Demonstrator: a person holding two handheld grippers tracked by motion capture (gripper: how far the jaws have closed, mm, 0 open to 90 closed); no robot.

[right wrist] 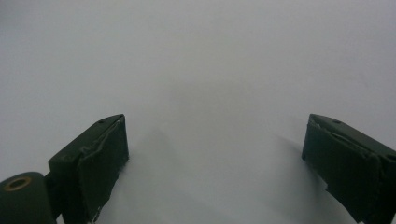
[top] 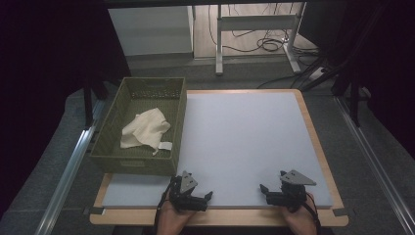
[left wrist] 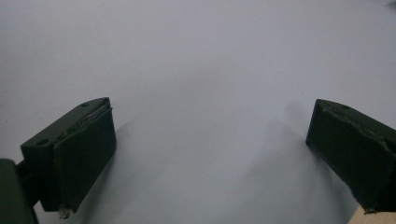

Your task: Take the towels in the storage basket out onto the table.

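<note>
A cream cloth (top: 145,129) lies crumpled inside an olive-green woven basket (top: 180,128) at the table's left. My left gripper (top: 192,192) rests at the near edge of the pale mat (top: 244,142), just in front of the basket, held by a hand. Its jaws stand wide open over bare mat (left wrist: 205,93), nothing between the pads (left wrist: 84,154). My right gripper (top: 274,188) sits at the near right of the mat, also open, with only mat (right wrist: 210,93) between its pads (right wrist: 100,163).
The mat lies on a wooden tabletop (top: 318,142) whose rim shows on the right and near sides. Metal rails (top: 68,171) run along both sides of the table. A desk frame (top: 254,29) and cables lie on the floor beyond the far edge.
</note>
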